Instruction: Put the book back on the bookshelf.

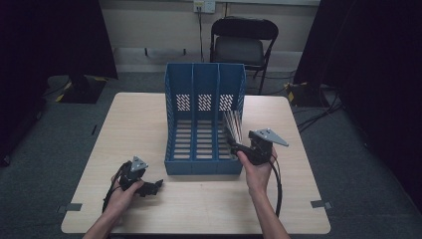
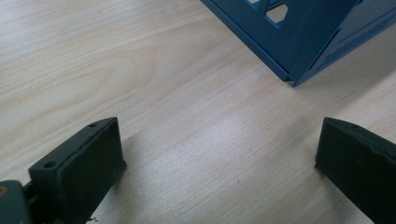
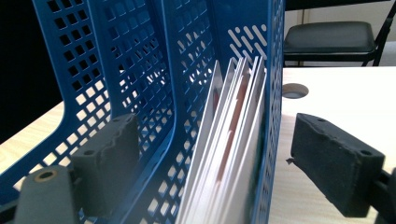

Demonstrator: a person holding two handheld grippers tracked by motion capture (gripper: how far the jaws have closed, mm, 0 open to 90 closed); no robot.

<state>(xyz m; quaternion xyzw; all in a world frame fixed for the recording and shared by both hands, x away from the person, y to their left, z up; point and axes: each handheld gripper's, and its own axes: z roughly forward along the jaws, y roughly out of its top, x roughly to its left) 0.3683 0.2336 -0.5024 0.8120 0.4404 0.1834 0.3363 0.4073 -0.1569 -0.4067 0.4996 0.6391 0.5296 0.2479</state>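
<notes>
A stack of thin white sheets (image 3: pixel 229 149) is seen standing upright in the rightmost compartment of the blue perforated plastic three-slot file rack (image 1: pixel 204 122), leaning on its outer wall. The right gripper (image 1: pixel 247 148) is held at that compartment's front with jaws spread and empty, probably to reach the sheets. The left gripper (image 1: pixel 149 187) is rested low, jaws released, on the pale wooden tabletop (image 1: pixel 139 124). A black folding chair (image 1: pixel 243 42) is placed beyond, on grey carpet.

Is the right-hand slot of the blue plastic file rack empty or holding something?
Holding something: white sheets stand leaning inside the blue plastic file rack, in its right slot.
</notes>
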